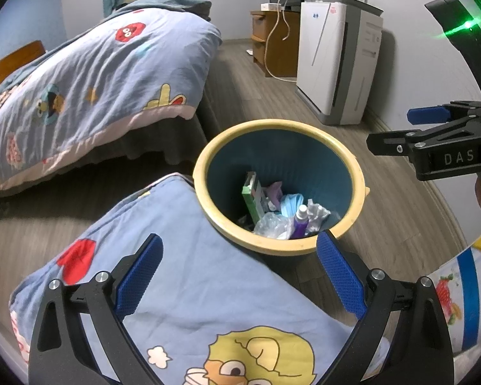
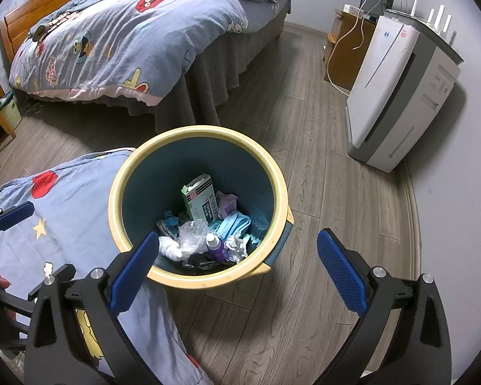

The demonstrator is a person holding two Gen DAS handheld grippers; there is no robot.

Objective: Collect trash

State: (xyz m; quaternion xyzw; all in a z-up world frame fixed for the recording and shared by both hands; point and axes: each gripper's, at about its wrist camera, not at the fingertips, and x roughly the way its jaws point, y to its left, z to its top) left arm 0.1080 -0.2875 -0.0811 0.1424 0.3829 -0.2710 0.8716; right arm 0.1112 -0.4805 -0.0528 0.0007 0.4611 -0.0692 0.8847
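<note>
The waste bin [image 2: 198, 207], blue inside with a cream-yellow rim, stands upright on the wood-plank floor [image 2: 320, 199], near the foot corner of the bed [image 2: 128, 41] and just beside a cartoon-print pillow [image 2: 57, 224], whose edge touches the bin's rim on the left. The bin holds a green carton [image 2: 200, 200] leaning against the inner wall, a blue face mask [image 2: 232, 224], a crumpled clear plastic bag [image 2: 192, 235], a small purple bottle with a white cap [image 2: 216, 247], white crumpled tissue [image 2: 171, 247] and purple wrapping [image 2: 227, 200].

The right gripper [image 2: 237, 268] hangs above the near rim of the bin, jaws wide apart and holding nothing; its left finger overlaps the rim, its right finger is over bare floor. The left gripper [image 1: 239, 276] is over the pillow at the bin's near edge, jaws likewise spread and empty. In the left wrist view the right gripper appears at the right edge, side-on.

A white air purifier [image 2: 397, 96] stands against the wall to the right, well apart from the bin. A wooden cabinet [image 2: 346, 54] with trailing white cables sits beyond it. A blue-and-white printed package [image 1: 461, 295] shows at the lower right of the left wrist view; its type cannot be told.
</note>
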